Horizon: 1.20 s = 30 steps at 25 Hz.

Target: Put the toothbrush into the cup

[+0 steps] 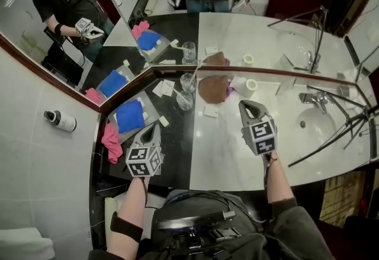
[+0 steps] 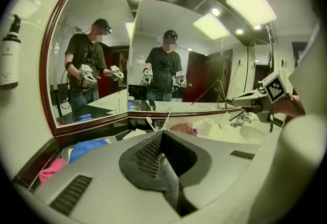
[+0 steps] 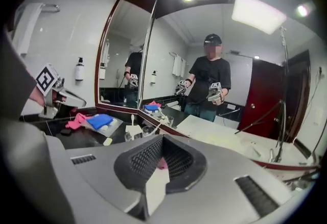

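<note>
Two clear glass cups (image 1: 188,82) (image 1: 185,100) stand on the dark counter by the mirror corner. A white toothbrush (image 1: 176,93) leans out of the nearer cup, and another thin white handle (image 1: 197,67) rises from the farther one. My left gripper (image 1: 155,128) hovers shut and empty over the dark counter, short of the cups. To the right of the cups, my right gripper (image 1: 244,105) is shut and empty above the white counter. The cups (image 2: 160,125) show just beyond the closed jaws of the left gripper (image 2: 161,139). They also show (image 3: 143,130) ahead of the right gripper (image 3: 162,141), to its left.
A brown pouch (image 1: 213,88) and a paper roll (image 1: 247,86) sit right of the cups. A blue cloth (image 1: 130,115) lies on a tray and a pink cloth (image 1: 111,141) at the left edge. A sink (image 1: 314,125), a faucet (image 1: 312,99) and tripod legs (image 1: 331,143) stand at the right.
</note>
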Available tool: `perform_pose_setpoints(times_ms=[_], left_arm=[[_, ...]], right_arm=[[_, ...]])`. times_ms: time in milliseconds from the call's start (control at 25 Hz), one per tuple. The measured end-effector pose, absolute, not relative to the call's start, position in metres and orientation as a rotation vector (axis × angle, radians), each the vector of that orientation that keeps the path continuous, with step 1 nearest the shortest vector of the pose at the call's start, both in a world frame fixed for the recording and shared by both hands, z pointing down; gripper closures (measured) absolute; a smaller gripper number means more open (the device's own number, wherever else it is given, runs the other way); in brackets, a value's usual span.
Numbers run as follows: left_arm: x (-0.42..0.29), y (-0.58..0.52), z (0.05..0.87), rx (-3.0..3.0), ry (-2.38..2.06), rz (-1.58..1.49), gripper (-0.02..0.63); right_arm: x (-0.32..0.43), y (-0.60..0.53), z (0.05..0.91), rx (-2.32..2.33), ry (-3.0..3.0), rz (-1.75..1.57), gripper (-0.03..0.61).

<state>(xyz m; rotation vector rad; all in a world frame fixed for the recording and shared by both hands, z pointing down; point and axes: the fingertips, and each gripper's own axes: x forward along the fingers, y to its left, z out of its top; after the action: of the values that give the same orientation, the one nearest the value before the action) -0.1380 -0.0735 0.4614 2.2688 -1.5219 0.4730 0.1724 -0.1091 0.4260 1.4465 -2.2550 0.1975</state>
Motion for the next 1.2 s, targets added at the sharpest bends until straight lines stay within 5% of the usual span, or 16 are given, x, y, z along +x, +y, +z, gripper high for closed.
perform_pose_setpoints(times_ms=[360, 880, 1200], left_arm=[[-0.172, -0.073, 0.465, 2.292, -1.498, 0.439, 0.612], [-0.195, -0.069, 0.478, 2.272, -1.49, 0.455, 0.612], [-0.197, -0.07, 0.493, 2.254, -1.466, 0.472, 0.612]], right_arm=[[0.09, -0.083, 0.476, 1.415, -2.406, 0.579, 0.558], [0.041, -0.079, 0.502, 1.314, -2.411, 0.59, 0.556], [0.006, -0.123, 0.511, 1.175, -2.355, 0.407, 0.439]])
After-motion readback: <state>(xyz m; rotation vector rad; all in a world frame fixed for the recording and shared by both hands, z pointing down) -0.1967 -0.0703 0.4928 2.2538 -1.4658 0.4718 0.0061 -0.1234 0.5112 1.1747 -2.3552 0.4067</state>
